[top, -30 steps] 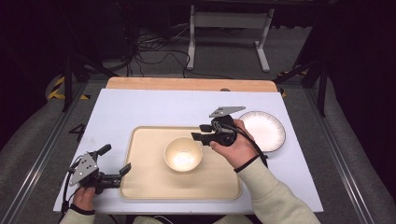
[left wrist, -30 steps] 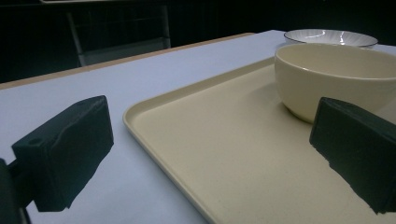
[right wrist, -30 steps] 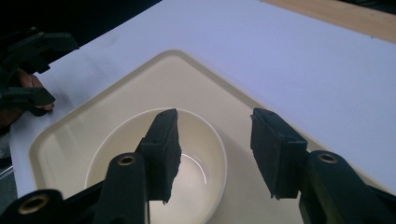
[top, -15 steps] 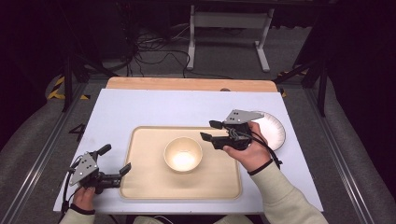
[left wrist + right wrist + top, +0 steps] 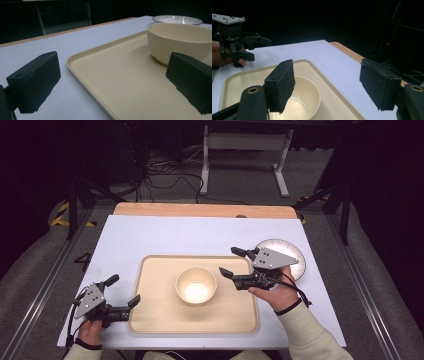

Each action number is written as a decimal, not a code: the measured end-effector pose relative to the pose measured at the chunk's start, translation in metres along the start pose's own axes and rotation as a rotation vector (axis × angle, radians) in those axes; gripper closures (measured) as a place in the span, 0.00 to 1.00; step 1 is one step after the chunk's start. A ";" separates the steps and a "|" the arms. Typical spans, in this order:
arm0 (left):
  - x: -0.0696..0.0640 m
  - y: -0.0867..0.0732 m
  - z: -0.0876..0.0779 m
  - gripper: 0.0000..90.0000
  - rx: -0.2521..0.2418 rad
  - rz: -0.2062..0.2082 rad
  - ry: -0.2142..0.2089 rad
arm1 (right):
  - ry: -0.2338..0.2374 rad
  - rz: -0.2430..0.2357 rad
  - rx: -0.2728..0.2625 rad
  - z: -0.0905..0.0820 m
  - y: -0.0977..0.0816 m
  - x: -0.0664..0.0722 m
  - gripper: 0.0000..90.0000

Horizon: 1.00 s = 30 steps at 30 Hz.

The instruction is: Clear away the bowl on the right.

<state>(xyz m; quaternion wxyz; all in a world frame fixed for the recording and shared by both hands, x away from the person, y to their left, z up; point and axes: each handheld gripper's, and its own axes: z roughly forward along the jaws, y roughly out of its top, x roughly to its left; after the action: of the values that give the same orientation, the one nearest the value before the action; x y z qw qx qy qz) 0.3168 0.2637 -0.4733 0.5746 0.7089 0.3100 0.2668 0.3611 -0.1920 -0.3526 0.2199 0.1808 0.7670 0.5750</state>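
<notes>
Taking the cream bowl (image 5: 196, 285) as my landmark, it sits empty near the middle of the beige tray (image 5: 150, 320). Well to its left, my left gripper (image 5: 121, 296) rests low at the tray's left edge, fingers (image 5: 35, 81) spread wide and holding nothing; one finger is over the bare bench (image 5: 150, 235), the other over the tray floor. If I push in from there, I judge the lower finger could catch the tray's raised rim and shove the whole tray, bowl included.

Just right of the bowl, my right gripper (image 5: 233, 261) hangs with its fingers (image 5: 280, 83) also wide and empty, one of them above the bowl's near rim. The risk I see: closing on a smooth, curved wall could tip the bowl or let it slip. Behind that hand, right of the bowl and off the tray, lies a white plate (image 5: 295, 257) my wrist could knock.

The bench is a pale matte sheet with a wooden strip (image 5: 200, 210) along the far edge. Beyond the bowl, the room is dark, with loose cables (image 5: 165, 175) and a white stand's legs (image 5: 245, 155) on the floor.
</notes>
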 end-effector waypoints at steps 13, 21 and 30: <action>0.000 0.000 0.000 0.00 -0.007 -0.002 -0.004 | -0.014 0.010 -0.078 -0.026 -0.014 -0.010 0.29; 0.000 0.000 0.000 0.00 -0.006 -0.003 -0.004 | -0.066 0.025 -0.103 -0.047 -0.020 -0.021 0.27; 0.000 0.000 0.000 0.00 -0.006 -0.004 -0.003 | -0.102 0.018 -0.097 -0.062 -0.030 -0.027 0.27</action>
<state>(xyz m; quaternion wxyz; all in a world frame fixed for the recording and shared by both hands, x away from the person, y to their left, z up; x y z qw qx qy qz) 0.3169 0.2640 -0.4736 0.5776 0.7069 0.3100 0.2656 0.3495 -0.2640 -0.3628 0.2621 0.2057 0.7245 0.6034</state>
